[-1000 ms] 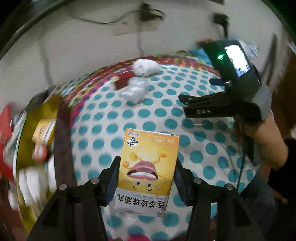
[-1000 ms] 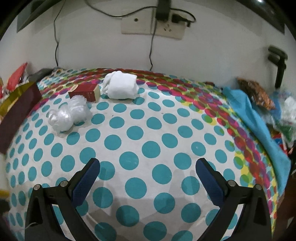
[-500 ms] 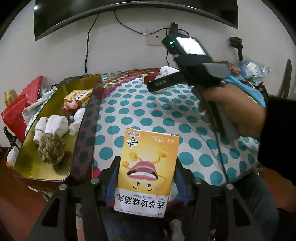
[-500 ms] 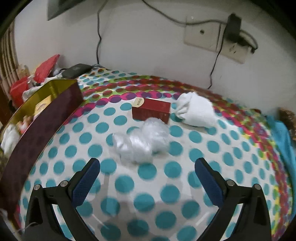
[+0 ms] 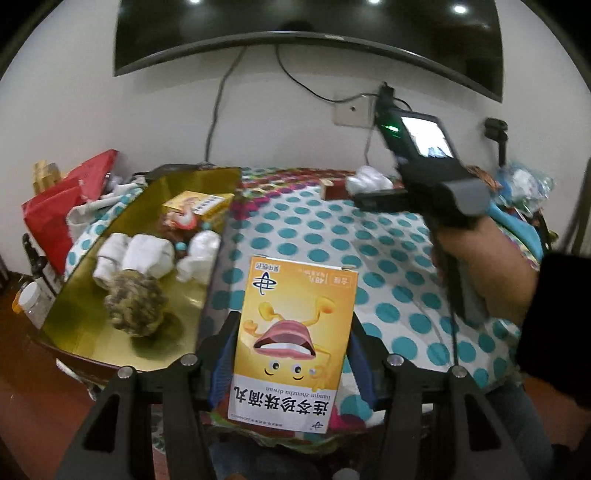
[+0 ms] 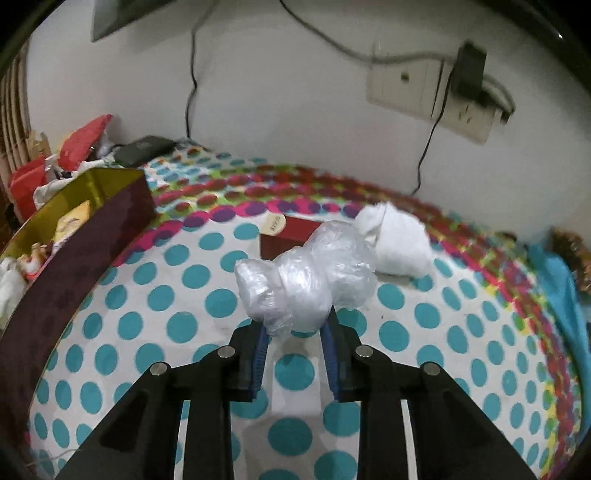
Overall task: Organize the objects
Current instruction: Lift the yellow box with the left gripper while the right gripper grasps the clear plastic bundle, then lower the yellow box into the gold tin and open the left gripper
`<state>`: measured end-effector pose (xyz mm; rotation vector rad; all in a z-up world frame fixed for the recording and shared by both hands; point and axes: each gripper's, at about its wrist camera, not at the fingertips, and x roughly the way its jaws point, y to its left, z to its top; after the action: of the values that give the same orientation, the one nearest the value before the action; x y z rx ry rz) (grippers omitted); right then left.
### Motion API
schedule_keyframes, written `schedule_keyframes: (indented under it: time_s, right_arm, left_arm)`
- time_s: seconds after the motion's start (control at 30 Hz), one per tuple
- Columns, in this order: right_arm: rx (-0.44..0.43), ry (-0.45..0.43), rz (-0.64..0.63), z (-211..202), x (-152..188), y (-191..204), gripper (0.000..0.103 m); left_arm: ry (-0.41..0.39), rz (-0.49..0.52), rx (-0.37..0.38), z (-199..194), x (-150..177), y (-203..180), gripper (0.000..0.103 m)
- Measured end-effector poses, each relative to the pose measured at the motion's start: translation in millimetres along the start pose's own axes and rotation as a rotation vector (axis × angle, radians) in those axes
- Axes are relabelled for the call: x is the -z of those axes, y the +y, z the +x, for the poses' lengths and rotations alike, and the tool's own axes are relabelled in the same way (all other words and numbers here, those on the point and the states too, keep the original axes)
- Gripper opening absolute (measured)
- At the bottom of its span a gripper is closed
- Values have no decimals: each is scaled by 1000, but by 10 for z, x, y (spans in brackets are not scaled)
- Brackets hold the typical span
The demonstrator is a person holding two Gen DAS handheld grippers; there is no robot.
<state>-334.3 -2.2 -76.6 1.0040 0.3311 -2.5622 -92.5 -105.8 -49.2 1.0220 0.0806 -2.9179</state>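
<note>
Left gripper: pinched the orange medicine box by its two long sides, held above the table edge, just beside the gold tray.
Box: looked light and stiff; flat sides gave good hold.
Right gripper: pressed on the plastic bundle, over the dotted cloth.
Bundle: seemed soft, slippery; best squeezed at the middle.

A white wall carries a dark curved television, a socket plate with a plug and trailing black cables, above a table covered in a teal-dotted cloth, beside a reddish-brown floor.
</note>
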Motion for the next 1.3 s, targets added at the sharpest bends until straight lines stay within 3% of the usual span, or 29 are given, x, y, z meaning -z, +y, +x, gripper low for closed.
schedule_keyframes:
  time_s: [0.2, 0.5, 0.7, 0.87, 0.93, 1.0, 1.13, 1.2, 1.3]
  right_arm:
    - [41, -88, 23, -271, 107, -41, 25]
    - [77, -139, 14, -385, 141, -9, 25]
    - [77, -144, -11, -395, 142, 41, 25]
    - [75, -146, -5, -396, 149, 39, 26]
    - [72, -138, 1, -379, 145, 32, 26]
    - [67, -132, 9, -367, 145, 19, 26]
    - [54, -133, 19, -370, 152, -6, 27]
    - [49, -133, 19, -371, 152, -5, 27]
    - [43, -134, 19, -376, 150, -4, 27]
  left_arm:
    - [-115, -25, -98, -217, -150, 132, 55]
    - [-113, -113, -267, -261, -598, 744, 52]
    - [-29, -97, -336, 155, -925, 1039, 52]
    - [66, -70, -344, 558, -1185, 1109, 52]
    - [136, -68, -330, 765, -1232, 1142, 59]
    - [141, -49, -397, 804, -1214, 1136, 86]
    - [31, -89, -370, 499, -992, 1109, 89]
    - [37, -122, -358, 381, -882, 1105, 89]
    - [-24, -155, -328, 125, -689, 1014, 89]
